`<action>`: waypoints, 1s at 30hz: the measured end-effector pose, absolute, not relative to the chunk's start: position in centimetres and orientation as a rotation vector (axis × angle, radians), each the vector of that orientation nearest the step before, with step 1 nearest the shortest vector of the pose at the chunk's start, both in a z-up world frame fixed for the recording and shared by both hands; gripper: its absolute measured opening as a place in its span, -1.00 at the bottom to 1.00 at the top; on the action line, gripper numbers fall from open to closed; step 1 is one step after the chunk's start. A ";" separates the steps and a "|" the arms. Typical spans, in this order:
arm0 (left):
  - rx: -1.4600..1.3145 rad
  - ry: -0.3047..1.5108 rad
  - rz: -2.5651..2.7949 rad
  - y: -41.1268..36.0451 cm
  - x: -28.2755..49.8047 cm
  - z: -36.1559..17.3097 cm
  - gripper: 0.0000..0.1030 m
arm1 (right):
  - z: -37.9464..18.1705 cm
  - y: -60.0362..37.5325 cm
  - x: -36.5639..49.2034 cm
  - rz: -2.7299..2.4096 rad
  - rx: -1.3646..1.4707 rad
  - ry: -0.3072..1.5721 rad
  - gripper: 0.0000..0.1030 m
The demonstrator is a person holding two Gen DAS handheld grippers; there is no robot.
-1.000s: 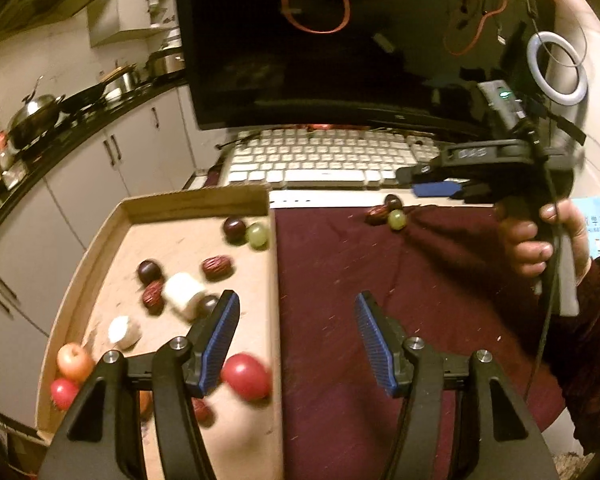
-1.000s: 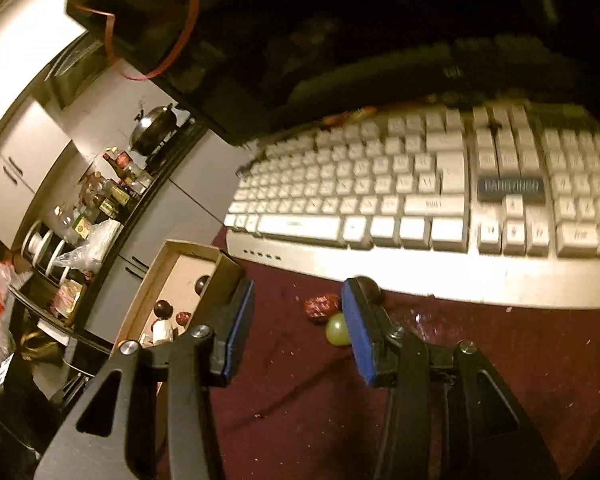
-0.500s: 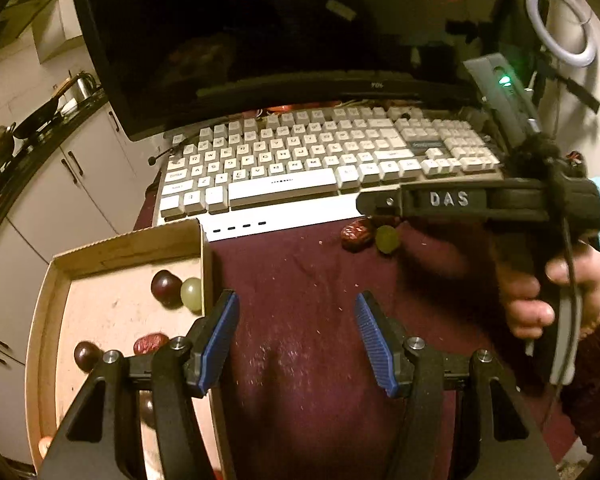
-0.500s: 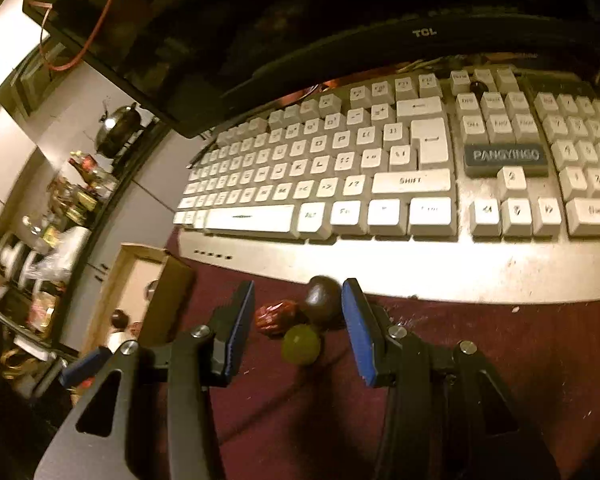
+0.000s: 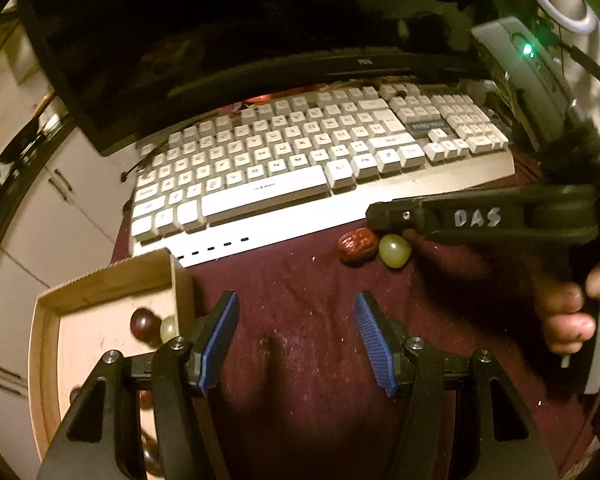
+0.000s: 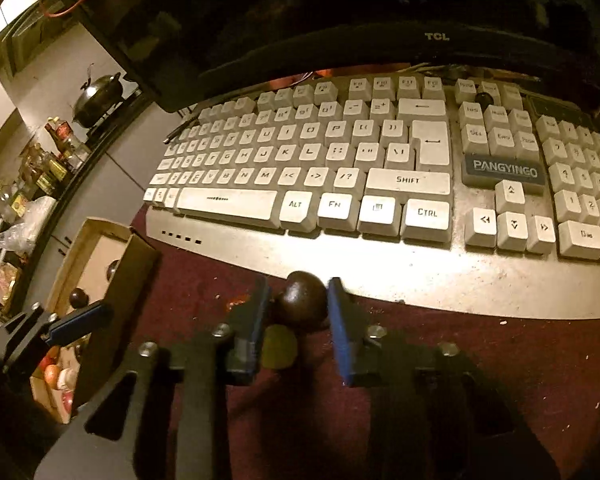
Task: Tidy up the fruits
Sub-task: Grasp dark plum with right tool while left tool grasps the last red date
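Dark red cloth (image 5: 308, 320) covers the desk, speckled with pale crumbs. At its far edge sits a white keyboard (image 5: 300, 160), and behind that a black monitor (image 5: 204, 40) marked TCL in the right wrist view. Kitchen cabinets and cookware show dimly at far left.

Left gripper (image 5: 296, 336): jaws spread wide, nothing between the blue pads, hovering over bare cloth near the camera. Just left of it, a shallow cardboard tray (image 5: 100, 284) holds a dark round fruit (image 5: 144, 323) and a pale green grape touching it, partly hidden by the left finger. More fruit lies in the tray's near end, seen from the right wrist view, too small to sort.

Right gripper (image 6: 296, 312): seen from the left wrist view as a black body lettered DAS, held by a hand (image 5: 572, 312) at right. Its jaws are narrowed around a dark brown fruit (image 6: 304, 300) by the keyboard's near edge. The left pad looks to touch it; whether the right pad does, I cannot tell.

Green grape (image 6: 278, 346) lies just near of the dark fruit, touching or almost touching it. Red date (image 5: 358, 243) sits immediately left of the grape, the two in contact in the left wrist view; in the right wrist view the date is mostly hidden behind the left finger.
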State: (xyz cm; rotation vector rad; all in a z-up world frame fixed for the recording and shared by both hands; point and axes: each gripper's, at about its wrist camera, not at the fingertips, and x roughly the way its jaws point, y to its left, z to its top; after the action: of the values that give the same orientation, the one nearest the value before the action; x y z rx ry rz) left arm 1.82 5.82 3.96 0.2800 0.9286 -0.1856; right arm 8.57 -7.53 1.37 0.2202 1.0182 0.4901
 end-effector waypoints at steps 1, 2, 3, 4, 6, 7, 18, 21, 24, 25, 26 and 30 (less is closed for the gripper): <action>0.298 0.935 -0.185 5.6 2.2 3.8 0.17 | 1.2 -8.0 8.8 0.504 0.260 1.037 -0.51; 0.308 0.936 -0.184 5.6 2.5 3.8 0.17 | 1.1 -8.2 8.9 0.512 0.285 1.047 -0.51; 0.319 0.938 -0.190 5.5 2.7 3.7 0.17 | 0.9 -8.7 9.2 0.524 0.320 1.060 -0.51; 0.328 0.939 -0.201 5.3 3.0 3.7 0.17 | 0.9 -9.1 9.3 0.531 0.344 1.066 -0.51; 0.344 0.940 -0.216 5.0 3.6 3.7 0.17 | 1.1 -10.2 9.3 0.533 0.375 1.066 -0.51; 0.352 0.941 -0.224 4.7 3.8 3.6 0.17 | 1.3 -10.6 9.4 0.530 0.378 1.062 -0.51; 0.451 1.004 -0.335 2.5 6.0 1.6 0.13 | 0.8 -12.8 10.0 0.472 0.423 1.132 -0.48; 0.468 1.016 -0.363 2.3 6.3 1.2 -0.05 | 0.6 -13.1 10.1 0.472 0.434 1.137 -0.47; 0.488 1.009 -0.380 2.0 6.4 1.0 -0.06 | 0.8 -12.9 10.0 0.471 0.402 1.129 -0.44; 0.491 1.006 -0.387 1.9 6.4 1.0 -0.08 | 0.8 -12.7 9.9 0.470 0.393 1.126 -0.43; 0.492 1.005 -0.393 1.8 6.5 0.9 -0.10 | 0.9 -12.6 9.8 0.469 0.381 1.122 -0.42; 0.496 1.002 -0.424 1.0 6.5 0.7 -0.33 | 1.4 -11.3 9.4 0.428 0.272 1.086 -0.36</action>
State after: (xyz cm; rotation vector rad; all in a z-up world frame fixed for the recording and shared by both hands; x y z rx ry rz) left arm 6.53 0.96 0.68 0.4961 1.0016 -0.4239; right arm 9.43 -11.30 1.39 0.2717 1.0861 0.4280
